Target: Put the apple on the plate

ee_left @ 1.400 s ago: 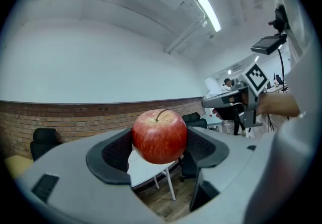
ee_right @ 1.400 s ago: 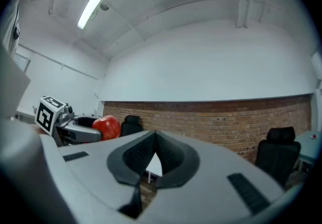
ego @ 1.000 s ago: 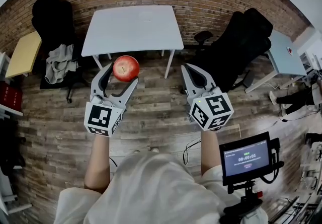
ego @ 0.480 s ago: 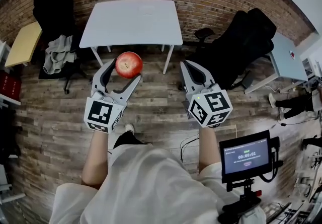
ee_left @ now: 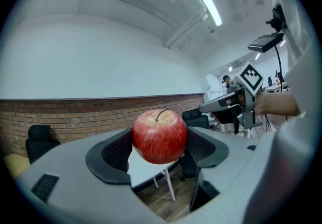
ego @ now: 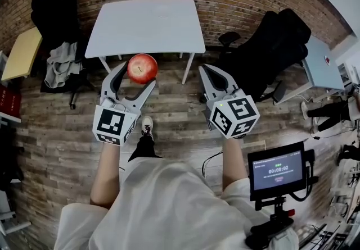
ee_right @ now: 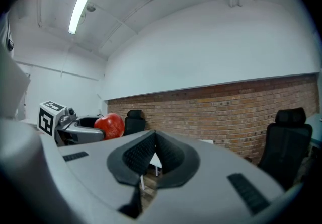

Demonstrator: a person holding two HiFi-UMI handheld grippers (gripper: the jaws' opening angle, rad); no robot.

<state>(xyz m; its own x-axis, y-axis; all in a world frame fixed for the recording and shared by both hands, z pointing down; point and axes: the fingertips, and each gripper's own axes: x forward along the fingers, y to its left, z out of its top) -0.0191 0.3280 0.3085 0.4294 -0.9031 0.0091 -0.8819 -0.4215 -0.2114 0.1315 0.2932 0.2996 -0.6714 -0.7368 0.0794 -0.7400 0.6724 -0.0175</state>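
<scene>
A red apple (ego: 142,68) sits between the padded jaws of my left gripper (ego: 136,76), held in the air above the wooden floor, short of the white table (ego: 147,24). In the left gripper view the apple (ee_left: 159,135) fills the gap between both pads, stem up. My right gripper (ego: 206,72) hangs level with it to the right, its jaws pressed together with nothing in them; the right gripper view shows the pads (ee_right: 146,150) touching. A faint round white shape (ego: 163,12) on the table's far side may be the plate; I cannot tell for sure.
Black office chairs (ego: 270,46) stand to the right of the table, and another chair draped with grey cloth (ego: 61,64) stands to its left. A yellow table (ego: 19,52) is at far left. A small monitor (ego: 277,171) is mounted at lower right. A brick wall runs behind the table.
The person has stepped forward, a shoe now showing below the grippers. Both grippers have edged toward the white table, the apple still held in the left one.
</scene>
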